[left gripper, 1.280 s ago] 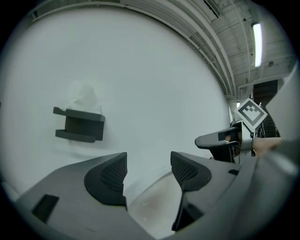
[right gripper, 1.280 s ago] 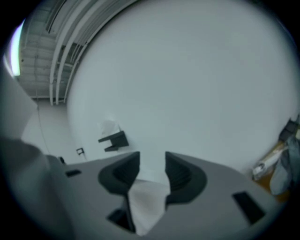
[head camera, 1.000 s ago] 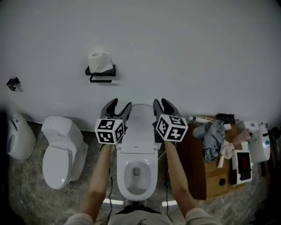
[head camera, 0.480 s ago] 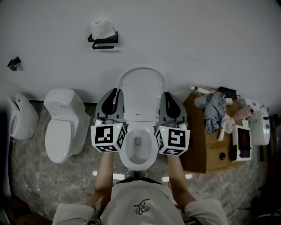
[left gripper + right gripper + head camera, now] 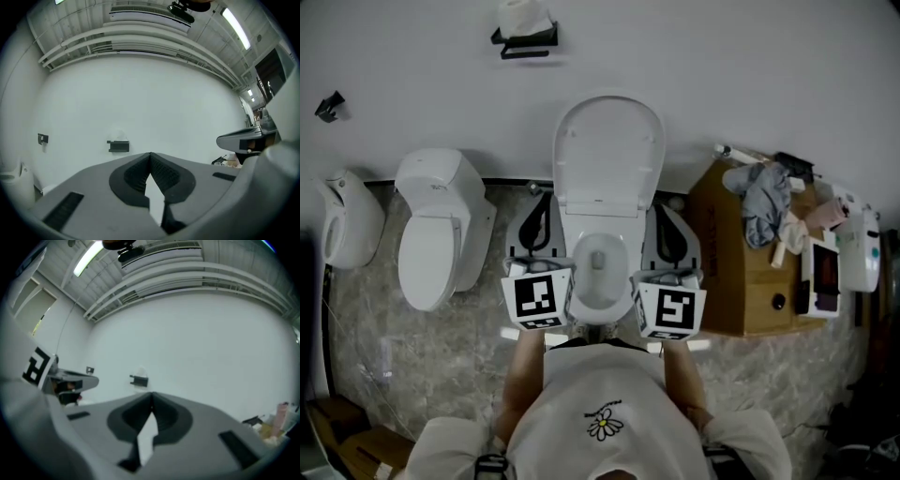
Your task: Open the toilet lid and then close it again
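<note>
Findings, both grippers: your left gripper (image 5: pixel 542 202) lies level along the left flank of the open toilet, with its marker cube nearest your body. Its own view shows the two ribbed pads met at the tips. The jaws have just been closing, and nothing lies between them. Your right gripper (image 5: pixel 664 214) lies the same way along the right flank. Its jaws have also just been closing, the pads now meet at the tips, and it holds nothing. Both grippers are apart from the lid.

Findings, task item: the toilet lid (image 5: pixel 607 150) stands raised and leans back toward the white wall (image 5: pixel 750 75), with its inner face turned to you. Below it the bowl (image 5: pixel 598 281) is uncovered and sits between your two grippers.

Surroundings: a second toilet (image 5: pixel 431 234) stands to the left with its lid down. A paper roll (image 5: pixel 523 14) rests on a black holder fixed to the wall above the raised lid. A wooden cabinet (image 5: pixel 741 272) stands just beside the toilet on the right and carries a crumpled grey cloth (image 5: pixel 764 202) and small clutter. The floor (image 5: pixel 366 328) is mottled stone.
</note>
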`<move>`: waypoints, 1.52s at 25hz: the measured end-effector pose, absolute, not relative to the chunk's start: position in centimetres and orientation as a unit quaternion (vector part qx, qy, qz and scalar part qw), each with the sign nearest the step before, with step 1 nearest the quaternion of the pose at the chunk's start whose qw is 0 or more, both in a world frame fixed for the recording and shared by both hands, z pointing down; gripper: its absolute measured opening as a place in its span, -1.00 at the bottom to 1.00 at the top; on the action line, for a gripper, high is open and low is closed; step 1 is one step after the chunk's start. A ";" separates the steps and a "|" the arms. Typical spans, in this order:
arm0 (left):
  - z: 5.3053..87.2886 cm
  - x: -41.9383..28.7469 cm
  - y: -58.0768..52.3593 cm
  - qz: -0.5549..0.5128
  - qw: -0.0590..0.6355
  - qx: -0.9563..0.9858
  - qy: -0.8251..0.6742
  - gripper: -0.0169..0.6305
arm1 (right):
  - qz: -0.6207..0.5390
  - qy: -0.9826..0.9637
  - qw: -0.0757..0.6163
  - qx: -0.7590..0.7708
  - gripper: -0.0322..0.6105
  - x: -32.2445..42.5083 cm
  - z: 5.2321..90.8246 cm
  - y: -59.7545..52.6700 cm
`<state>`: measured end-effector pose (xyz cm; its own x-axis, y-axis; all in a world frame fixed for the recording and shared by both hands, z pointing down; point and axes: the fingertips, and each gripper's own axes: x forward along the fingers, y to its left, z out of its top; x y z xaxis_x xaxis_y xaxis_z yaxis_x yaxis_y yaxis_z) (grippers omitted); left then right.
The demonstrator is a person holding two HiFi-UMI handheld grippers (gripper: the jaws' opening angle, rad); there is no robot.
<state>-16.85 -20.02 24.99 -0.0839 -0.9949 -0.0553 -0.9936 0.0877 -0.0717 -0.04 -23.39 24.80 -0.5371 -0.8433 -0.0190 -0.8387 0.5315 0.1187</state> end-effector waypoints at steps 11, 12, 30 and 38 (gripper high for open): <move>24.0 -16.3 -18.1 0.010 0.050 -0.681 0.730 -0.87 | -0.045 -0.881 0.034 0.470 -0.81 -0.1 26.5 -21.8; 23.9 -16.3 -18.1 0.009 0.053 -0.682 0.730 -0.87 | -0.045 -0.881 0.034 0.470 -0.81 -0.1 26.4 -21.7; 24.2 -16.3 -18.2 0.008 0.053 -0.684 0.727 -0.87 | -0.028 -0.884 0.014 0.466 -0.80 0.1 26.3 -21.9; 25.6 -17.4 -20.5 -0.001 0.039 -0.679 0.733 -0.87 | -0.010 -0.884 0.016 0.466 -0.80 0.5 27.3 -24.2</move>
<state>-17.37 -20.51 25.56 -0.0760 -0.9955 -0.0559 -0.9954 0.0790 -0.0542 0.49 -24.24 27.27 -0.5643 -0.8253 0.0194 -0.8247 0.5647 0.0324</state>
